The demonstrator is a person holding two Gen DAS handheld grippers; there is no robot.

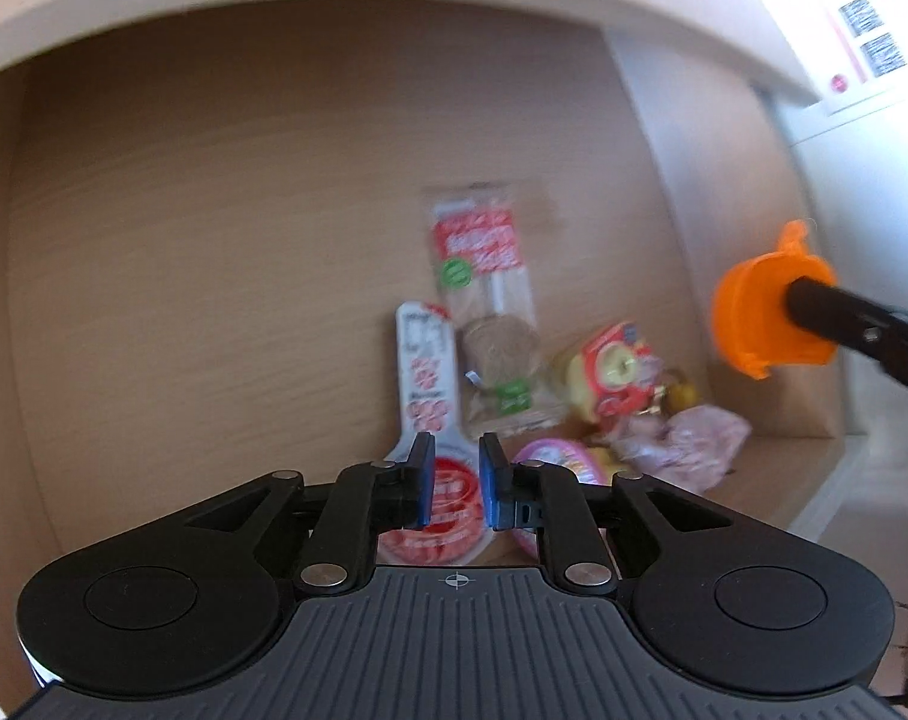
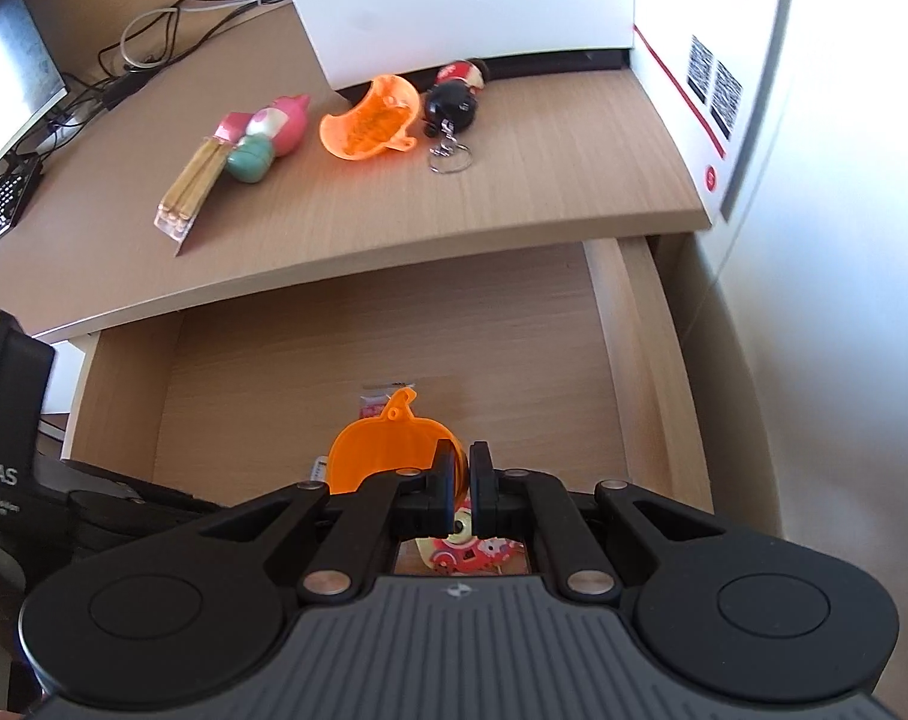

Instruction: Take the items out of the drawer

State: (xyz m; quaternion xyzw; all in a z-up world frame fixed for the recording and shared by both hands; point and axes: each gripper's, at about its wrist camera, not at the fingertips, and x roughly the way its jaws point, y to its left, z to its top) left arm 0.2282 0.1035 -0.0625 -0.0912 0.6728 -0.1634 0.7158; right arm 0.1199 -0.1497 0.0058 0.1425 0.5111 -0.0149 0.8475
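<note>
In the open drawer, the left hand-held gripper is seen pointing steeply down with its blue pads a narrow gap apart and nothing between them. Just beneath its fingertips a white and red spoon-shaped package is seen lying flat on the drawer floor; beside it lie a clear packet with a brown biscuit, a red and yellow snack bag, and a crumpled pink wrapper. Further right, an orange funnel is held above the drawer's right side, clamped at its rim by the right hand-held gripper, whose jaws are closed together on it. On the table beyond, a second orange funnel and a black keychain figure are seen.
</note>
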